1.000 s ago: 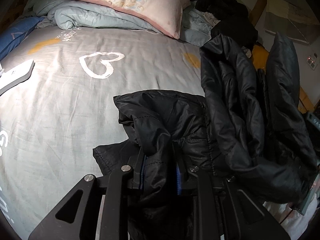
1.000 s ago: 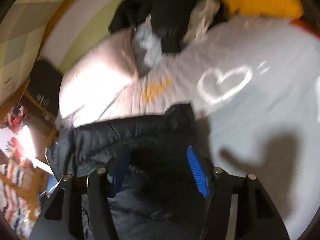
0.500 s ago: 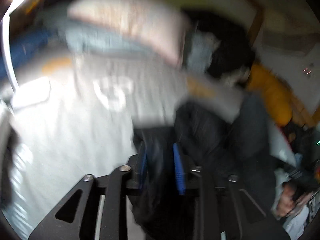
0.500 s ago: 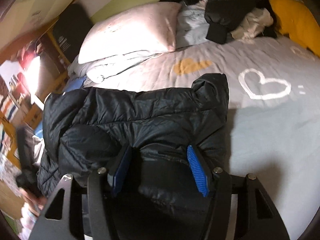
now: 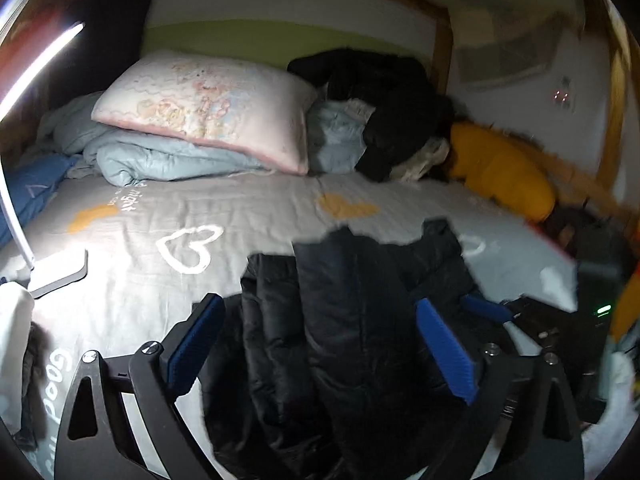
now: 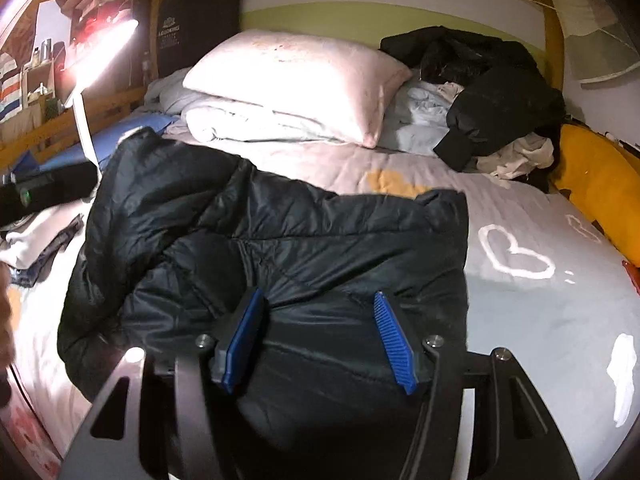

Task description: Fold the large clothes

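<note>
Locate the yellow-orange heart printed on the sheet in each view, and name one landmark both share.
Left wrist: yellow-orange heart, centre, just beyond the black jacket.
Right wrist: heart, upper centre, at the jacket's far edge.
Shared landmark: the pink pillow behind it.

One black puffer jacket point(image 6: 280, 248) spread near on one bed point(image 6: 540, 320). One pink pillow point(image 6: 296, 80) far, atop one pale blue quilt point(image 5: 168, 156). One heap of dark clothes point(image 6: 492, 92) far right. One yellow cushion point(image 6: 596, 184) right. One lit lamp point(image 6: 104, 52) left. Two white outline hearts point(image 6: 516, 252) in right wrist view.
</note>
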